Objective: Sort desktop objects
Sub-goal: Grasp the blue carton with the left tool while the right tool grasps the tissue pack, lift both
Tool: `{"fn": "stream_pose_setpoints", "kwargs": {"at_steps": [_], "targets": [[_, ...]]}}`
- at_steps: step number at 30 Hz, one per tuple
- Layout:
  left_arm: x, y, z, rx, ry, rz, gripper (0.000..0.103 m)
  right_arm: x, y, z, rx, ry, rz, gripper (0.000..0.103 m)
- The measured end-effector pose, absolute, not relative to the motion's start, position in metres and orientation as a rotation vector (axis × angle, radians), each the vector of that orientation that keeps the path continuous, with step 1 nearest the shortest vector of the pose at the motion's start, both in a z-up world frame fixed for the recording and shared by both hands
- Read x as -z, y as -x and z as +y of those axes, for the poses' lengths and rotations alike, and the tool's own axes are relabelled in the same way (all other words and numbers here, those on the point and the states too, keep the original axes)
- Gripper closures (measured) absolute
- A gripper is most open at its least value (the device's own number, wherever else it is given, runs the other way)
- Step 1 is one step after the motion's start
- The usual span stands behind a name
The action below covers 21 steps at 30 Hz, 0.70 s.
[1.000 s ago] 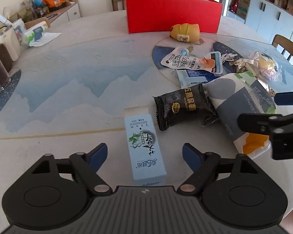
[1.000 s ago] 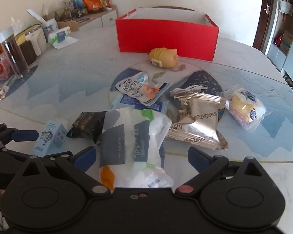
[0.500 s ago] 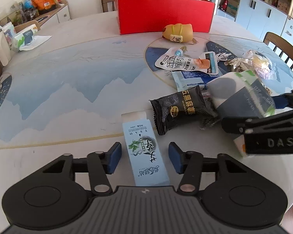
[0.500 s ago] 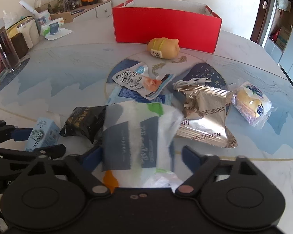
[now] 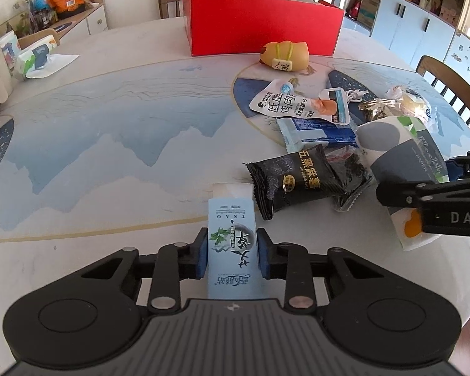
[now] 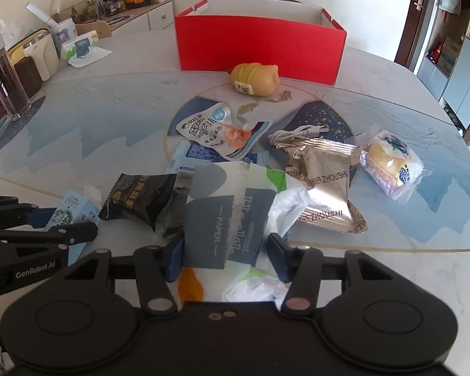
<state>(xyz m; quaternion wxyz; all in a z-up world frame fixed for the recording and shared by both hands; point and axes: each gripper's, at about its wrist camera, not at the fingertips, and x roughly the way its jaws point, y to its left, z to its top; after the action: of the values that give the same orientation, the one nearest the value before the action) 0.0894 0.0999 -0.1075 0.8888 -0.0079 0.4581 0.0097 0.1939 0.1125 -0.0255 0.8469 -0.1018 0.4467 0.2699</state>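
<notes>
My left gripper (image 5: 232, 252) is shut on a light blue box (image 5: 232, 244) with green leaf print, low at the table's near edge. My right gripper (image 6: 226, 258) is shut on a soft tissue pack (image 6: 235, 216) printed grey, green and orange. That pack also shows in the left wrist view (image 5: 401, 159), with the right gripper's black fingers (image 5: 404, 192) on it. A black snack packet (image 5: 294, 181) lies between the two. An open red box (image 6: 260, 44) stands at the far side of the table.
A yellow plush toy (image 6: 255, 78) lies before the red box. A white pouch (image 6: 216, 131), a blue wrapper (image 5: 316, 131), a gold packet (image 6: 324, 185), a white cable (image 6: 297, 133) and a wrapped bun (image 6: 391, 163) lie mid-table. Jars and containers (image 6: 12, 72) stand at the left edge.
My left gripper closed from wide open onto the light blue box. My right gripper closed onto the tissue pack and raised its front end a little.
</notes>
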Motion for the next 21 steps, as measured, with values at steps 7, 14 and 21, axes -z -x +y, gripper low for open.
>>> {"fn": "stream_pose_setpoints", "kwargs": {"at_steps": [7,14,21], "targets": [[0.095,-0.088,0.106,0.0,-0.001,0.94,0.074,0.012,-0.188,0.113,-0.587,0.236,0.913,0.059],[0.085,-0.083,0.118,0.007,0.006,0.935,0.075,-0.006,-0.186,0.114,-0.602,0.257,0.903,0.06],[0.07,-0.078,0.135,-0.007,0.011,0.923,0.075,-0.032,-0.186,0.118,-0.628,0.266,0.87,0.061]]}}
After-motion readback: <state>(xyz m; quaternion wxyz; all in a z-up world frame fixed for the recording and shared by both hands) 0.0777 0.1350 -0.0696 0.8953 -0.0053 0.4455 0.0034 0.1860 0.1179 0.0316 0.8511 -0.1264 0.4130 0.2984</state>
